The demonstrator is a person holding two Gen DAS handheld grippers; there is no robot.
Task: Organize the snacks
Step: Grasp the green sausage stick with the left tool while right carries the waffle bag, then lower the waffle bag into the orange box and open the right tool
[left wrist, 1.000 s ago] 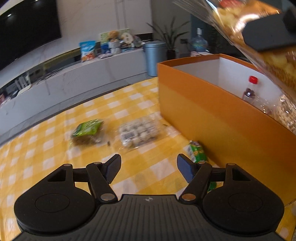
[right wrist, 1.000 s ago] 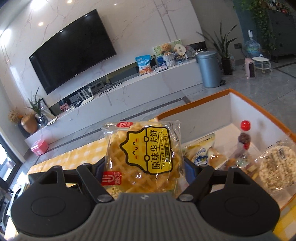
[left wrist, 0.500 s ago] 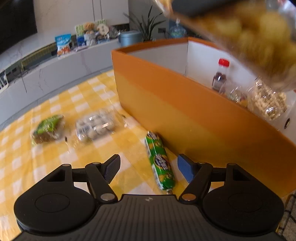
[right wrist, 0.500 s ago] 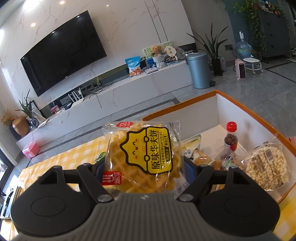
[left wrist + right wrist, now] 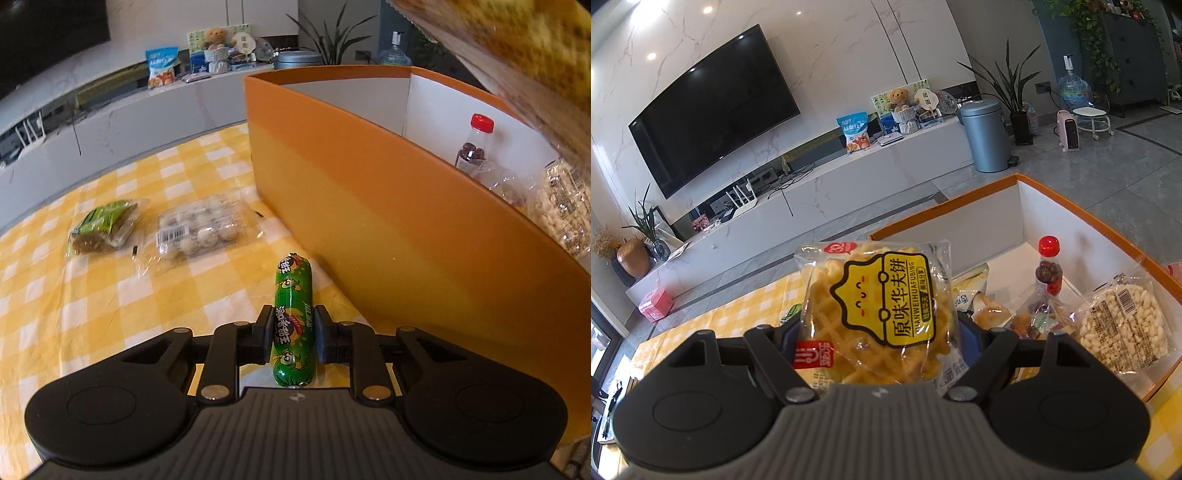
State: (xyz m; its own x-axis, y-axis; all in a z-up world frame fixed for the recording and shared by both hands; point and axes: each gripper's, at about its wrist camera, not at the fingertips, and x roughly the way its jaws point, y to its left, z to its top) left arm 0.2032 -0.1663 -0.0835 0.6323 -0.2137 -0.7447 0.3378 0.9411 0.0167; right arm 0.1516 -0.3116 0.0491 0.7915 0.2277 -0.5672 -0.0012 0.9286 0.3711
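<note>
The orange box (image 5: pixel 406 229) stands on the yellow checked cloth (image 5: pixel 92 295), its near wall hiding most of the snacks inside. The right gripper (image 5: pixel 877 332) pinches a waffle pack (image 5: pixel 875 314), which covers its pads. The left gripper (image 5: pixel 293 328) has just closed on the green sausage (image 5: pixel 293 314) beside the box; the sausage's near end is cut off.

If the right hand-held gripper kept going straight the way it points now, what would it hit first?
Probably the snacks inside the orange box. The right hand-held gripper, shut on the waffle pack, points down over the near edge, so a yellow-and-white packet looks first in line; depth is unclear.
</note>
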